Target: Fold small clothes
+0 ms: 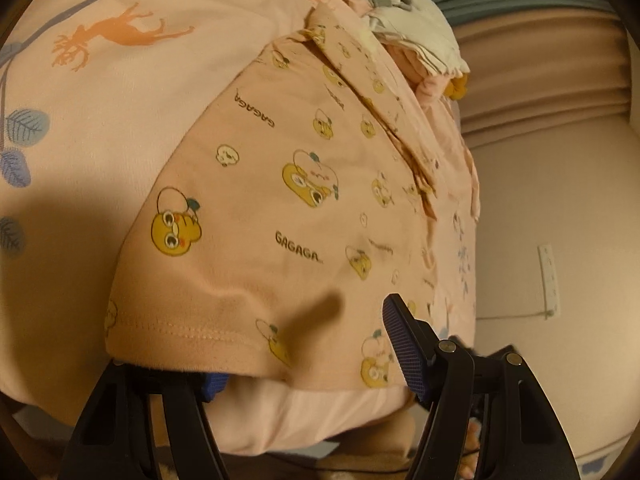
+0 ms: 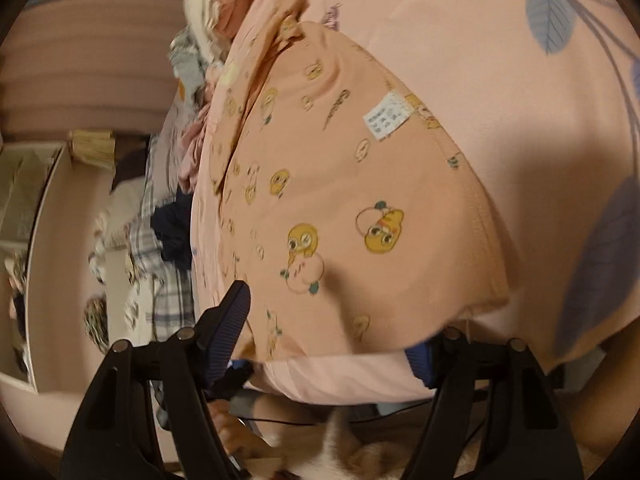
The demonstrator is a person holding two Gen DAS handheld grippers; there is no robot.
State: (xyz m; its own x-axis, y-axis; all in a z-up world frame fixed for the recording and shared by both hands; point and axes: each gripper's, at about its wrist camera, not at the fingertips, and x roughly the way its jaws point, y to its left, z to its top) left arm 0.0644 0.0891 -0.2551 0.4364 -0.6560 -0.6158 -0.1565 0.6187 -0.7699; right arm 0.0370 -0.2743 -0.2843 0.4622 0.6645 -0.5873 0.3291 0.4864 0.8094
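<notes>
We have the small peach garment [image 1: 288,200] with its yellow cartoon print lying on the pink deer-and-leaf bedsheet [image 1: 120,92], spread fairly flat and reaching from the near edge of the bed toward the far end. Our left gripper [image 1: 308,344] sits at the near hem with its fingers standing wide: the right finger shows in full above the cloth, while the left finger is tucked under the hem, so only a bit of blue pad peeks out. Our right gripper [image 2: 332,332] is likewise spread wide at the near edge of the same piece, one finger at the left clear of the fabric and the other half hidden beneath the hem. Neither tong has closed on anything that we can see. From the right wrist view the care label [image 2: 387,115] faces up, so we judge this side to be the inside or back. As we read it, the folding of this piece is barely begun — it is laid out, perhaps with a side already turned in toward the far part, though we cannot tell for sure. Beyond it, at the far end, a pile of mixed clothes [image 1: 384,12] waits unfolded, so most of the task seems to lie ahead.
</notes>
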